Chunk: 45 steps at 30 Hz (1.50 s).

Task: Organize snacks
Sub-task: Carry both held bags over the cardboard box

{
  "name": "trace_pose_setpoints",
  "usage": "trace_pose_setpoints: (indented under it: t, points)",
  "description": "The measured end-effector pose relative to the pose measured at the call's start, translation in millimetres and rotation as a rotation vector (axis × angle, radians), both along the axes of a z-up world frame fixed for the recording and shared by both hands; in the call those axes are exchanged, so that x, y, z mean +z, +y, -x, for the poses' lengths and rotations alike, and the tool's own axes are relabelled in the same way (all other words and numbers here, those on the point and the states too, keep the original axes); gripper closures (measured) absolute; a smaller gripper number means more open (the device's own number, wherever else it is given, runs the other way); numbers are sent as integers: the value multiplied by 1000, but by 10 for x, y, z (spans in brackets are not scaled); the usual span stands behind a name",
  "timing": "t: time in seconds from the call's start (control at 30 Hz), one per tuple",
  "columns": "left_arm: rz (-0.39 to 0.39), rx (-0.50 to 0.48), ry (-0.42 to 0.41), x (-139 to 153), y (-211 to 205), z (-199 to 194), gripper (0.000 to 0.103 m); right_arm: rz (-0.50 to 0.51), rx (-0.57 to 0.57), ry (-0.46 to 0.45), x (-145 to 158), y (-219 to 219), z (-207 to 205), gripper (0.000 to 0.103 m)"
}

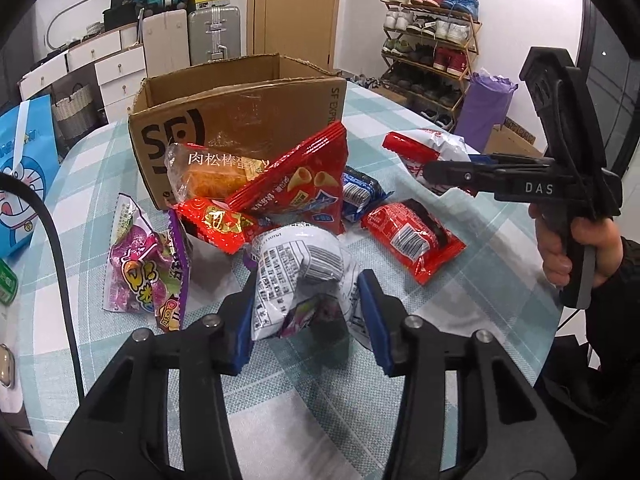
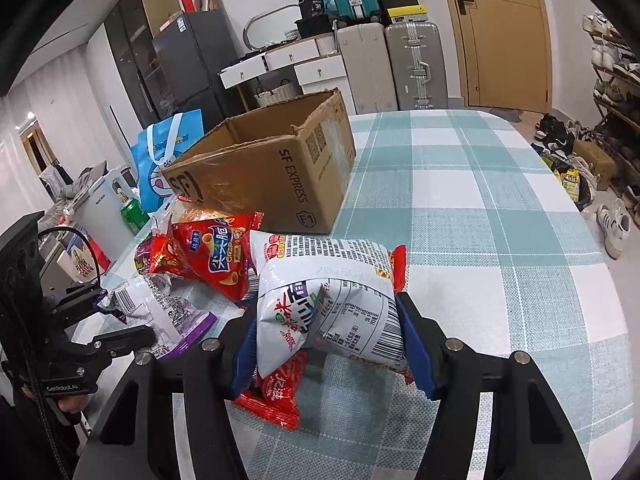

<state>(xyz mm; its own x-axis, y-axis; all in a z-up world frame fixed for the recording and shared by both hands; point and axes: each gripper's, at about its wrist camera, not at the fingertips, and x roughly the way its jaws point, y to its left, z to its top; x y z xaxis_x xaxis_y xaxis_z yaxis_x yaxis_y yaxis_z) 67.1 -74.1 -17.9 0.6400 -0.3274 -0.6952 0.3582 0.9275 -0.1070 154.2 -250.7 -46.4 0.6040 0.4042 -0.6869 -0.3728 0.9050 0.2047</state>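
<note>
An open SF cardboard box (image 1: 240,100) stands on the checked tablecloth, also in the right wrist view (image 2: 280,168). Snack packets lie in front of it: a red crisp bag (image 1: 304,180), a purple candy bag (image 1: 148,272), a red packet (image 1: 412,236), a blue packet (image 1: 360,194). My left gripper (image 1: 308,312) is shut on a white and purple snack bag (image 1: 296,276), also in the right wrist view (image 2: 160,312). My right gripper (image 2: 328,336) is shut on a white and red snack bag (image 2: 332,296), held above the table; it shows from the side in the left wrist view (image 1: 452,176).
A blue Doraemon bag (image 2: 168,156), a white kettle (image 2: 104,208) and a green can (image 2: 134,212) stand at the table's left edge. A shoe rack (image 1: 432,48), suitcases (image 2: 416,64) and a door (image 2: 500,32) are behind. The checked tablecloth (image 2: 500,220) stretches to the right.
</note>
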Motion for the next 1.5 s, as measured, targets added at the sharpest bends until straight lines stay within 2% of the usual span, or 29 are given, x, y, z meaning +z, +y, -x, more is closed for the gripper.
trace_pose_setpoints:
  t: [0.2,0.53,0.9,1.3,1.5]
  points:
    - [27,0,-29,109,102,84,60,-17,1,-23,75,-5,27,40]
    - [70,-2,-128,499,255,312,60,-48,17,-103,348,46,159,40]
    - [89,84,-199,857,461,489,60,-71,29,-144,530,99,187,40]
    - [78,164,-269,1301,682,505,60,-92,45,-183,736,238,127,40]
    - [75,194,-295,1457,604,298,60,-101,55,-205,846,359,46,40]
